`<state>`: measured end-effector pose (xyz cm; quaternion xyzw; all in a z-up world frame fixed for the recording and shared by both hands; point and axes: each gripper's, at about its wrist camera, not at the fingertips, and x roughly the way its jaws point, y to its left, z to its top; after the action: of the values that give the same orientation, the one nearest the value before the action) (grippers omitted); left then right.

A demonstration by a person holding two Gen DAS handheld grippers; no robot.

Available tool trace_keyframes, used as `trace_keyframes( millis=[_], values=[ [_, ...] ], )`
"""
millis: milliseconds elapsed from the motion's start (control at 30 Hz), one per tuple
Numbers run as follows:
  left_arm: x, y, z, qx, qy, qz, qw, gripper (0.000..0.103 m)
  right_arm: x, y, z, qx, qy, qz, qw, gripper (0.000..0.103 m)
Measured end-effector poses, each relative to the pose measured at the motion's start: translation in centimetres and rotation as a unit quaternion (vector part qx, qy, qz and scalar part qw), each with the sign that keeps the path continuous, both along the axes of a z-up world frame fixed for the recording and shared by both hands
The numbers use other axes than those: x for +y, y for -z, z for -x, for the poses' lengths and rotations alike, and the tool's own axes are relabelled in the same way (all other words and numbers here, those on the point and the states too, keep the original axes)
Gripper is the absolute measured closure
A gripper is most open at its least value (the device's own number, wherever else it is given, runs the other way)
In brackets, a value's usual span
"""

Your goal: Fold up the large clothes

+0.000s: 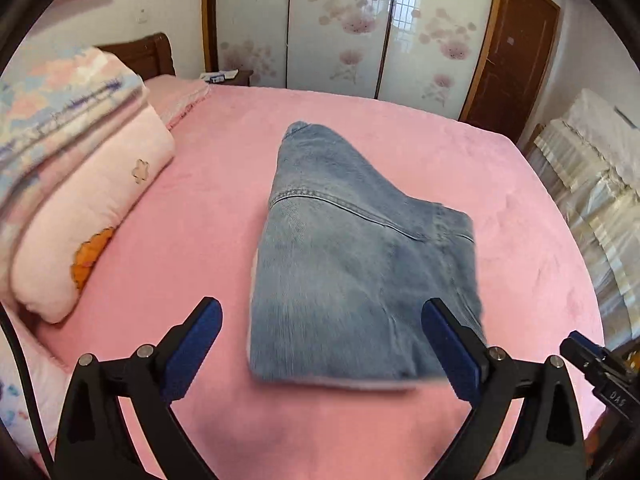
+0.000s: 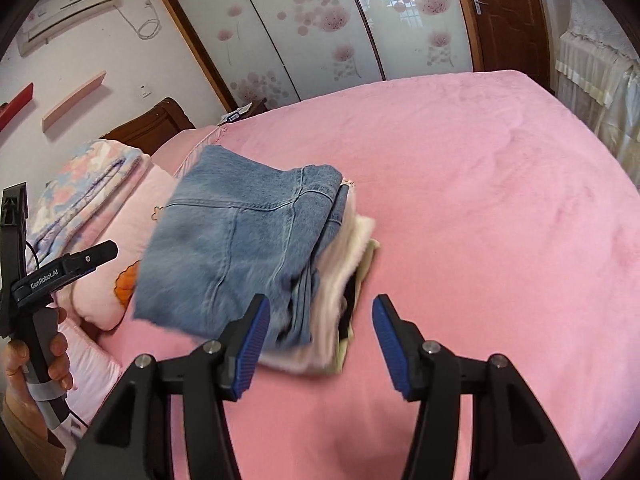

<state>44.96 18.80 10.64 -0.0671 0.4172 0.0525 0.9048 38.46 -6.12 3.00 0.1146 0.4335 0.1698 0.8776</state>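
Folded blue jeans point(image 1: 352, 256) lie on the pink bed point(image 1: 200, 208). In the right wrist view the jeans point(image 2: 236, 248) sit on top of a stack of folded clothes point(image 2: 340, 288), white and pale yellow. My left gripper point(image 1: 320, 344) is open and empty, its fingers either side of the jeans' near edge, above it. My right gripper point(image 2: 320, 340) is open and empty, just in front of the stack's near right corner. The left gripper's body point(image 2: 60, 268) shows at the left of the right wrist view, and the right gripper's tip point(image 1: 592, 360) at the right of the left wrist view.
Folded quilts and a pink pillow point(image 1: 88, 216) are piled at the bed's left by the wooden headboard point(image 1: 144, 54). Sliding wardrobe doors point(image 1: 340, 28) stand behind the bed, with a brown door point(image 1: 516, 52) and a covered piece of furniture point(image 1: 592, 184) at the right.
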Motion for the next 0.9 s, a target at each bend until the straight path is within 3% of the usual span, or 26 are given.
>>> trace_keyframes(
  millis=[433,667,900],
  values=[
    [-7.3,-9.6,16.3,0.006,0.011,-0.029,0.9995,0.004,-5.5,-10.0,13.1,-0.015,0.012,0.014,1.0,0.049],
    [-11.2,-10.6,24.4,0.007,0.028,-0.035,0.999,0.004,-7.7,-12.7,20.4,-0.026,-0.004,0.029,0.999,0.049],
    [-14.4,-9.7,31.4,0.001,0.038,-0.02,0.9991,0.004,-10.1,-11.8,26.7,-0.026,-0.023,0.021,0.999,0.049]
  ],
)
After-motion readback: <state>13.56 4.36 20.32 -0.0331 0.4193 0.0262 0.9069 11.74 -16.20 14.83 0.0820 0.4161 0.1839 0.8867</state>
